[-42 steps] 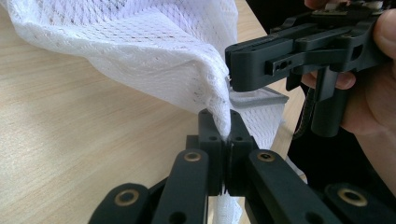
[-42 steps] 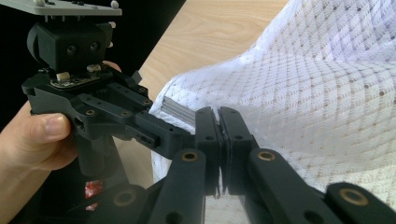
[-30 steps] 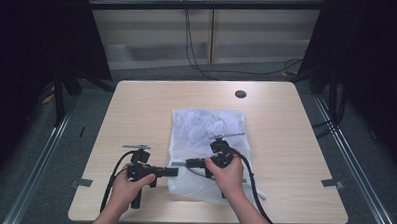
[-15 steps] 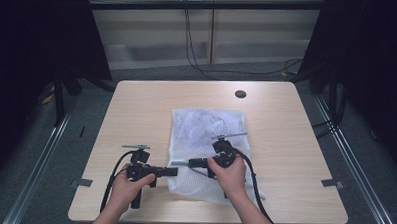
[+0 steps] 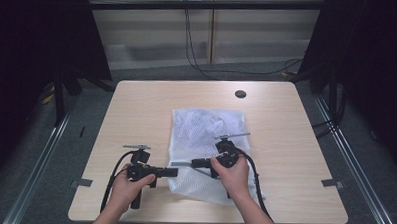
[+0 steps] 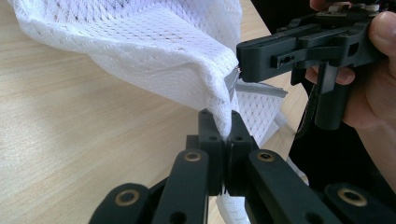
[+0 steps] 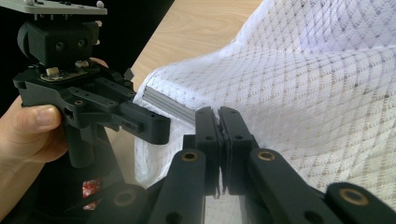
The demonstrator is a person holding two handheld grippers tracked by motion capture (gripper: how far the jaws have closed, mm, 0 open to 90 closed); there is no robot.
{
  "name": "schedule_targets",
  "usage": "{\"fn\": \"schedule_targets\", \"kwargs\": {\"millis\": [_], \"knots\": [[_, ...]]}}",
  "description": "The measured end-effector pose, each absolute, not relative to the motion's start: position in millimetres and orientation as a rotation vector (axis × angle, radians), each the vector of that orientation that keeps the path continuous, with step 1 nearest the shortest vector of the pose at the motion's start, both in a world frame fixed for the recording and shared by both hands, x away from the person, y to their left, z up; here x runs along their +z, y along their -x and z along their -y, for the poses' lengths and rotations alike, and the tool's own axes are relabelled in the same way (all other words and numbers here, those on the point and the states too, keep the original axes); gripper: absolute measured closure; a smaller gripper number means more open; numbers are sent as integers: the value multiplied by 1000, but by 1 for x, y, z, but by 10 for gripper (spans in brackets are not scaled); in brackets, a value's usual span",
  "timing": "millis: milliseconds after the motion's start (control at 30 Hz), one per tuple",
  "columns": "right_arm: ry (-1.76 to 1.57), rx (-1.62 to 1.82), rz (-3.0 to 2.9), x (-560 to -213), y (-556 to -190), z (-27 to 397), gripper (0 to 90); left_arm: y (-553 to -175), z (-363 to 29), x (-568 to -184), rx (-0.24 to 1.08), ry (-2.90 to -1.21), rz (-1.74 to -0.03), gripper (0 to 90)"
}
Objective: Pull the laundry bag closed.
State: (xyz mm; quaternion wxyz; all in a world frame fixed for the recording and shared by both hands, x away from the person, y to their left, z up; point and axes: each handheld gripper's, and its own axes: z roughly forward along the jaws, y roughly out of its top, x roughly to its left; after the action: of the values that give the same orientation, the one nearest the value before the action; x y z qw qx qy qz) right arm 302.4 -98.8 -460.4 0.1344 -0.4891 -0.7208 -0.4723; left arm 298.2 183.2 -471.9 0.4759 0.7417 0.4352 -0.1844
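A white mesh bag [image 5: 208, 135] lies flat on the wooden table [image 5: 136, 115], with its near left corner lifted. In the left gripper view my left gripper [image 6: 224, 128] is shut on the mesh edge [image 6: 177, 70], just beside the grey zipper [image 6: 232, 86]. In the high view it [image 5: 173, 172] points right at the bag's left edge. My right gripper [image 7: 218, 116] is shut on the end of the grey zipper [image 7: 168, 103], and in the high view it [image 5: 193, 163] points left over the bag. The two gripper tips nearly meet at that corner.
A small dark round disc [image 5: 240, 94] sits near the table's far edge. Black cables [image 5: 115, 176] trail from both grippers toward the near edge. Dark curtains and metal floor rails [image 5: 40, 156] flank the table.
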Motion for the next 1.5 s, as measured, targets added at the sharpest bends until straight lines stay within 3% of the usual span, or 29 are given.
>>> {"fn": "schedule_targets", "kwargs": {"millis": [1500], "knots": [[1435, -1368, 2091, -464, -298, 117, 874, -300, -187, -471, -457, -1804, -1086, 886]]}}
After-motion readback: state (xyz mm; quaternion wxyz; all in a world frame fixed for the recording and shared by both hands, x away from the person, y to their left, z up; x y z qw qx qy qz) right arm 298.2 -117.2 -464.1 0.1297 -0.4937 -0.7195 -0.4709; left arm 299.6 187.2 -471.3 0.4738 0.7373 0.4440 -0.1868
